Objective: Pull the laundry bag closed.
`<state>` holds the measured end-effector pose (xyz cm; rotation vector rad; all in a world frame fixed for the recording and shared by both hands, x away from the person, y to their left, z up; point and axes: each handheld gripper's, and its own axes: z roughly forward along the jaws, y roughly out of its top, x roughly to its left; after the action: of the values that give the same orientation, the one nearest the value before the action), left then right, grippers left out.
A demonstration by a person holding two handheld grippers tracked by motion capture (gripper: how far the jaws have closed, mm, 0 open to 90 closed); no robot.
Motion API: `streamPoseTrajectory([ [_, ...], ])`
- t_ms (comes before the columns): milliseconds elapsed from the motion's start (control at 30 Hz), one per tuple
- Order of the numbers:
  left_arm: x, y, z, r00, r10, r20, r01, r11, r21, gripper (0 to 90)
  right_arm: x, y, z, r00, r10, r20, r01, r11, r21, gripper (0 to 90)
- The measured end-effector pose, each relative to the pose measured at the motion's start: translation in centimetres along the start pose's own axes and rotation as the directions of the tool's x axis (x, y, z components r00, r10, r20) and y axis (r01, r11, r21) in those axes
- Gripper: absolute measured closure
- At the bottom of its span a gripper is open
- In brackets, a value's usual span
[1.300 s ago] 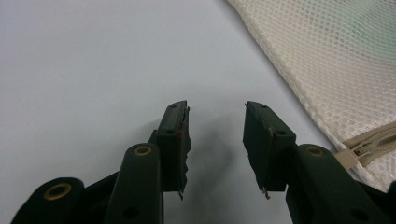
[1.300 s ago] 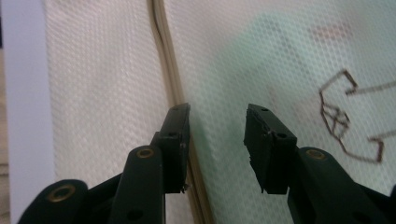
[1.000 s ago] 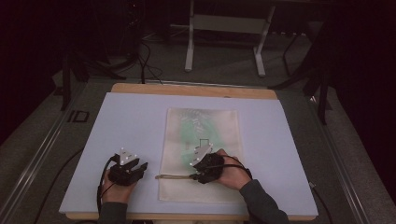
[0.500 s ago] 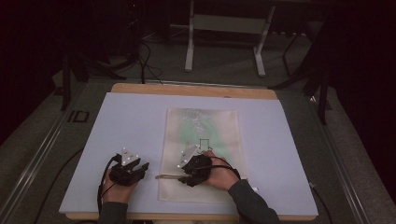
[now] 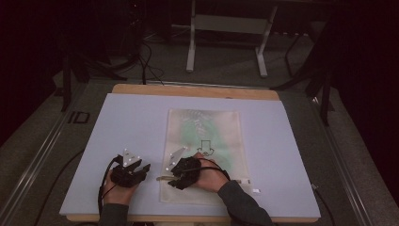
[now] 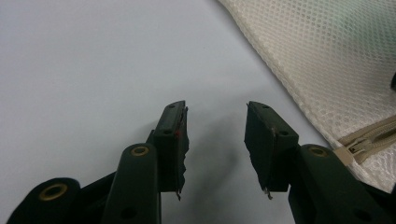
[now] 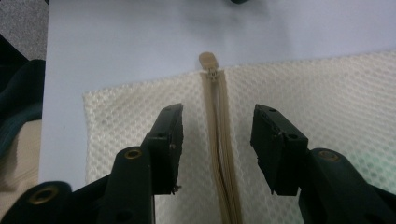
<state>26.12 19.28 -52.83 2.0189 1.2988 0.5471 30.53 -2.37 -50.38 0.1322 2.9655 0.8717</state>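
Observation:
A cream mesh bag (image 5: pixel 207 141) with green contents lies flat on the pale table mat (image 5: pixel 131 127). Its tan zipper (image 7: pixel 219 154) runs along the near edge and ends in a pull tab (image 7: pixel 208 60) at the bag's left side. My right gripper (image 5: pixel 173 178) hovers over that zipper end. Its jaws have just been opening and now stand wide, with the zipper between them but untouched by the pads. Left of the bag, my left gripper (image 6: pixel 215 126) is open and empty above the bare mat, with the bag's corner (image 6: pixel 327 60) and zipper end (image 6: pixel 369 140) beside it.
The mat covers a wooden table whose far edge (image 5: pixel 197 90) shows at the back. A metal stand (image 5: pixel 226 42) and cables are on the floor behind it. A small white tag (image 5: pixel 255 190) lies near the bag's right corner.
The right hand has moved left along the bag's near edge toward the zipper's end. The left hand has stayed where it was.

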Motion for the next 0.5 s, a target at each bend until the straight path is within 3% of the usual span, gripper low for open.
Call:
streamPoseTrajectory([
  [233,0.1,0.0,0.0,1.0000,0.000,0.001,0.000,1.0000,0.002,58.1,0.0,1.0,0.7,0.9997,0.014,-0.022,-0.014,1.000,-0.020,54.9],
  [500,0.4,0.0,-0.2,0.9999,-0.011,-0.001,0.011,0.9999,-0.004,57.9,0.4,2.3,1.9,0.9995,-0.001,-0.033,0.001,1.000,-0.009,54.7],
])
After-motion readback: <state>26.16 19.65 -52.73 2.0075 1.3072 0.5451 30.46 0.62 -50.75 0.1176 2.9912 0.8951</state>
